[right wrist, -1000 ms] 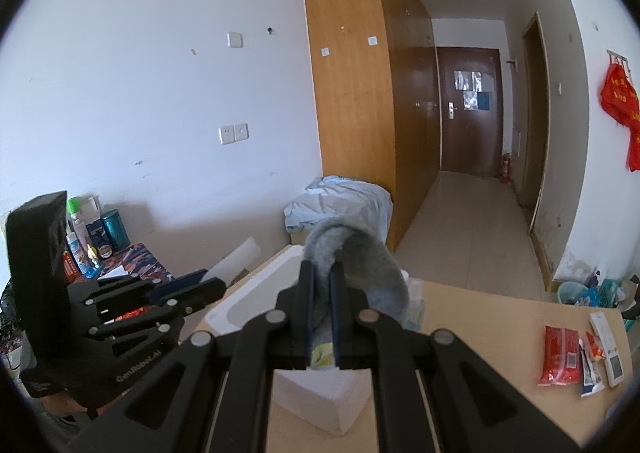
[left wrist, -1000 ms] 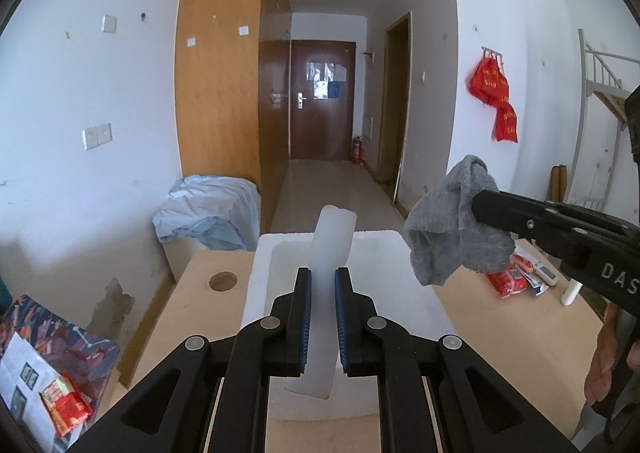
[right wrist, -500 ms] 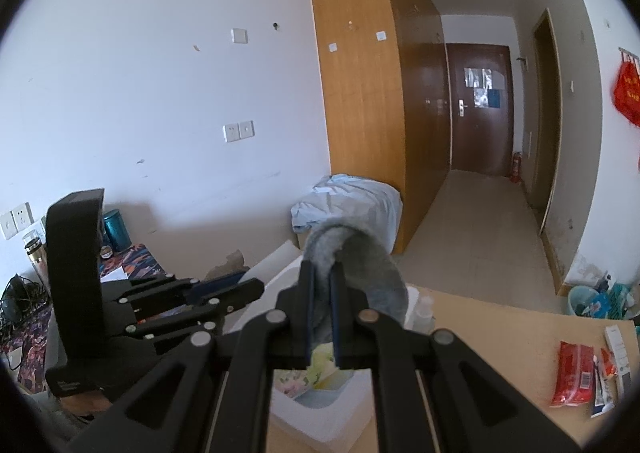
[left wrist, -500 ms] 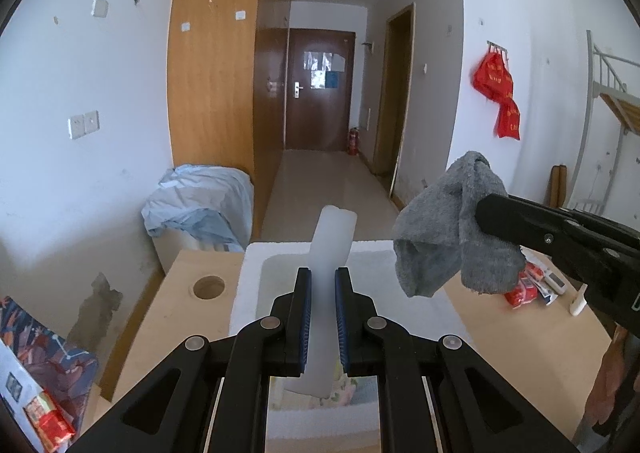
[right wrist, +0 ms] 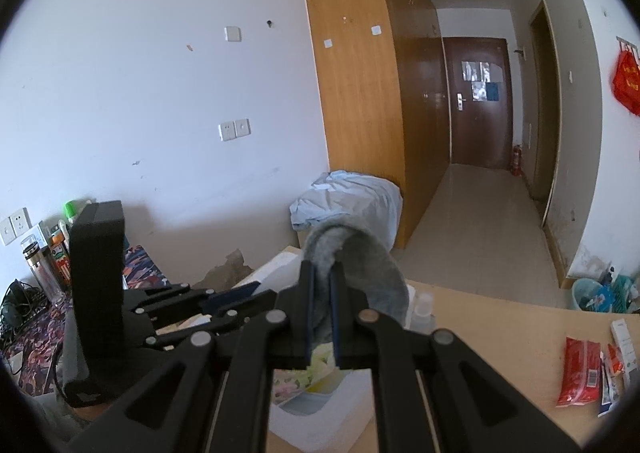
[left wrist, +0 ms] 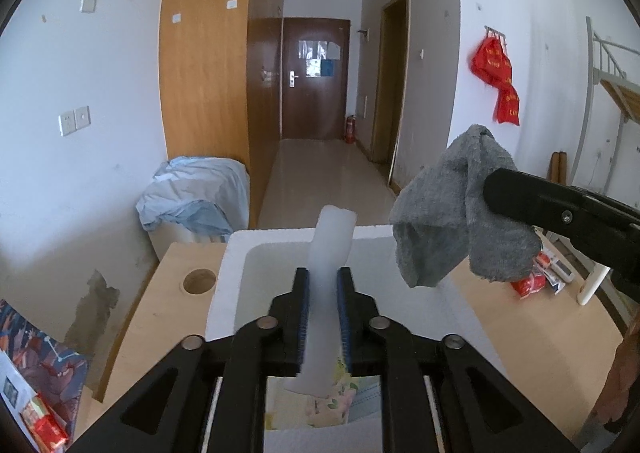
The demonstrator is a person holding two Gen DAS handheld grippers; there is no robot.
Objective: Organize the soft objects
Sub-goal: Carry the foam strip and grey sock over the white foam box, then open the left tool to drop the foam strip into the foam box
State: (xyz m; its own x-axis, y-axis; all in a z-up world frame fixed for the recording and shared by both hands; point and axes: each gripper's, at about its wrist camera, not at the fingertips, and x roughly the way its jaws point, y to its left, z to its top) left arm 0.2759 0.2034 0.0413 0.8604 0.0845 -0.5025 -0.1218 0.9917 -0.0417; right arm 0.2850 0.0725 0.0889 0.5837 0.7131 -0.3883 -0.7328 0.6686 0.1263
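Note:
My left gripper [left wrist: 323, 285] is shut on a white foam sheet [left wrist: 330, 253] that stands up between the fingers, above the open white foam box [left wrist: 224, 277]. A floral soft item [left wrist: 320, 405] lies inside the box. My right gripper [right wrist: 322, 281] is shut on a grey cloth [right wrist: 372, 265], which also shows in the left wrist view [left wrist: 452, 213], hanging over the box's right rim. The left gripper shows in the right wrist view [right wrist: 224, 293], left of the cloth.
The box sits on a light wooden table [left wrist: 532, 333] with a round hole [left wrist: 199, 281] at left. Red packets [right wrist: 580, 369] and a remote lie at the table's right. A small clear bottle [right wrist: 422, 307] stands by the box. A covered bin [left wrist: 192, 193] stands behind.
The right gripper has lifted the grey cloth higher and moved it to the right, over the box's right rim. The left gripper keeps holding the foam sheet over the box.

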